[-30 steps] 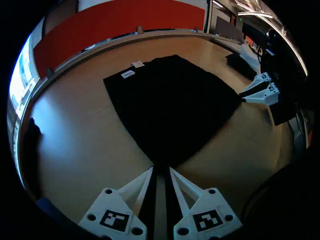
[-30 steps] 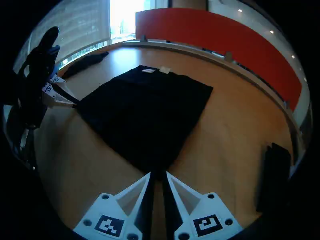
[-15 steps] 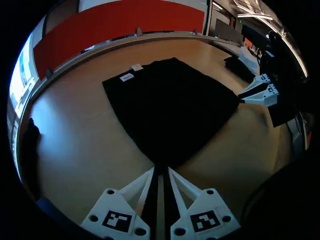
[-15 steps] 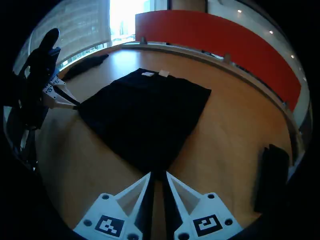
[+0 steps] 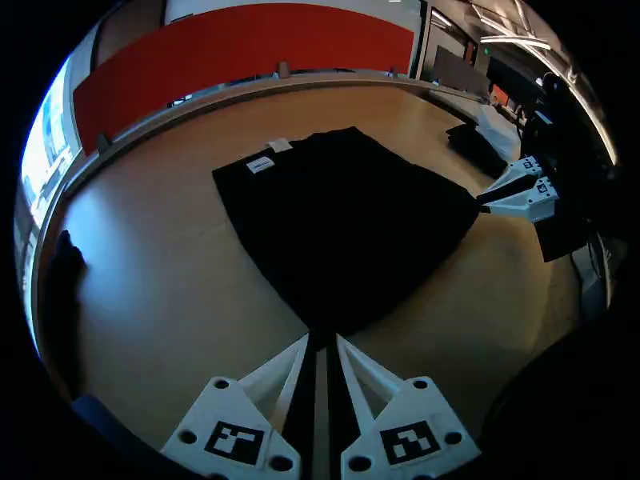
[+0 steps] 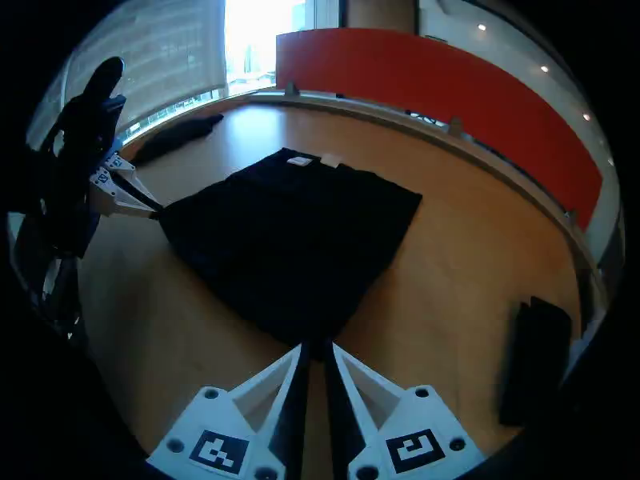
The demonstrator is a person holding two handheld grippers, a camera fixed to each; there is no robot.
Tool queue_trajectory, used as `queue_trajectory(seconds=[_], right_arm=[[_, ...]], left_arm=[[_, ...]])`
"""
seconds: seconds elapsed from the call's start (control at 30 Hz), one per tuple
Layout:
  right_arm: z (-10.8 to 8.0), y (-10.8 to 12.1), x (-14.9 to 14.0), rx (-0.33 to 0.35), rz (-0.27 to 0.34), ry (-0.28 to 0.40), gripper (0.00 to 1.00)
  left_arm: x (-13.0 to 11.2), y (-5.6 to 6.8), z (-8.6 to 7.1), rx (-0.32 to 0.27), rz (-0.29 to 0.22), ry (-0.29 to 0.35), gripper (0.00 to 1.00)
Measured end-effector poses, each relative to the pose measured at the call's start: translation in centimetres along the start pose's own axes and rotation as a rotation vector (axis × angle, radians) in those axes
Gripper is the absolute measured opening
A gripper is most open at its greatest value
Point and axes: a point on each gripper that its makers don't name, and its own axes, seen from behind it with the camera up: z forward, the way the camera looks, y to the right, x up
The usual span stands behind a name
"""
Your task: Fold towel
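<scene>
A black towel (image 5: 344, 224) (image 6: 296, 232) lies spread on the wooden table (image 5: 160, 264) (image 6: 464, 264), with two white labels (image 5: 260, 165) (image 6: 301, 161) at its far edge. My left gripper (image 5: 320, 340) is shut on the towel's near corner, the cloth pinched between its white fingers. The right gripper (image 5: 485, 206), held by a gloved hand, pinches the neighbouring corner at the right. In the right gripper view my right gripper (image 6: 317, 346) is shut on its own near corner, and the left gripper (image 6: 158, 213) holds the corner at the left.
A red partition (image 5: 240, 48) (image 6: 448, 88) runs along the table's far edge. A dark bundle (image 5: 476, 144) (image 6: 176, 132) lies on the table beyond the towel. A flat black object (image 6: 532, 360) rests near the table's right edge. Bright windows (image 6: 256, 40) stand behind.
Both grippers stay shut on their corners. Both views have shifted slightly, so the towel and its labels sit a little lower in the frames than before.
</scene>
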Motion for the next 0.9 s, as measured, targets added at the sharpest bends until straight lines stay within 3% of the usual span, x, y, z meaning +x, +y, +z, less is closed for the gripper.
queue_trajectory(seconds=[0.47,0.9], right_arm=[[-4.2,-1.7,1.4,0.026,-0.014,0.013,0.13],[-7.7,-3.8,1.6,0.07,0.011,0.001,0.13]], left_arm=[[0.0,1.4,-3.8,-0.017,-0.073,0.003,0.09],[0.8,2.5,-7.2,-0.032,-0.132,0.029,0.08]])
